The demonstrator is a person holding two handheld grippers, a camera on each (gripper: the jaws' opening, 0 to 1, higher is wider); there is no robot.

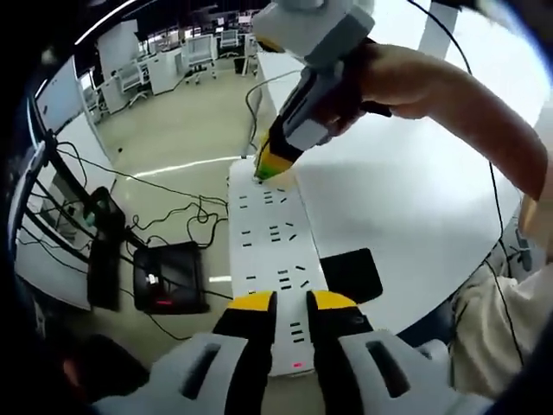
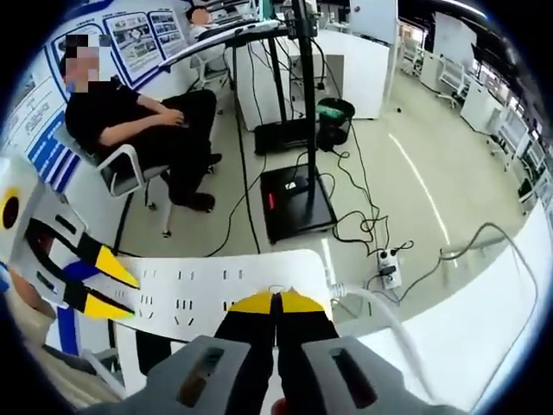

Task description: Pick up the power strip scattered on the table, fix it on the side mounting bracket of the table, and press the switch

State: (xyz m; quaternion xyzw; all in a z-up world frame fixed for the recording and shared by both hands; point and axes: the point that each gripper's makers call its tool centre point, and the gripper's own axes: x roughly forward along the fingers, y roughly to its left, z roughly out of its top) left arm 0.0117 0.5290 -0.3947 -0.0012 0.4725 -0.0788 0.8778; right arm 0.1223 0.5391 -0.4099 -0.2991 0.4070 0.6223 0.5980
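My left tongs (image 1: 291, 304) are spread, one jaw on each side of the near end of the power strip (image 1: 272, 251), close to its faces but not clearly clamping. My right tongs (image 2: 275, 303) are pressed together, their yellow tips touching the strip's (image 2: 229, 290) far end, close to where its white cable (image 2: 380, 311) leaves. In the left gripper view those tips (image 1: 270, 169) bear down on the top face at that end; I take the switch to be there, though the tips hide it.

The strip lies along the edge of the white worktop (image 1: 406, 190), apparently on the side bracket, though I cannot make the bracket out.

The risk is in the push: if the strip is not seated firmly, pressing one end could tip or slide it off towards the floor (image 1: 173, 130). The narrow closed tips could also skid off a small rocker. My left tongs should steady the near end.
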